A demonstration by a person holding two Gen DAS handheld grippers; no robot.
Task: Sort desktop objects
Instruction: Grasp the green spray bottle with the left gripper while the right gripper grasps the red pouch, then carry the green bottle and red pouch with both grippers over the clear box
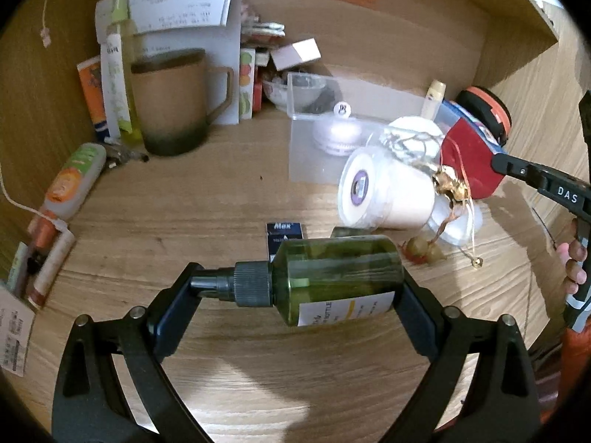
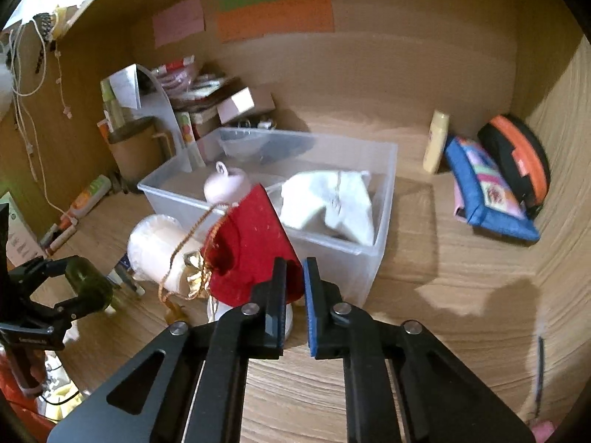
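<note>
Wooden desk (image 2: 443,258) inside wooden alcove, three coloured paper notes (image 2: 275,18) on back wall. One clear plastic bin (image 2: 384,199), one brown mug (image 1: 173,103). Left gripper (image 1: 295,291) clamps green bottle (image 1: 332,277) lengthwise above desk. Right gripper (image 2: 294,295) nearly closed, pinching red felt pouch (image 2: 255,247) beside bin. Only right view shows white cloth (image 2: 332,203) in bin; only left view shows blue Max box (image 1: 284,236).

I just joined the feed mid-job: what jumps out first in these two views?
The left tool is clamped on a green pump bottle held sideways above the wooden desk. The right tool pinches a red pouch with gold cord, raised beside a white cup-like container. Behind them sits a clear plastic bin holding white cloth.
</note>
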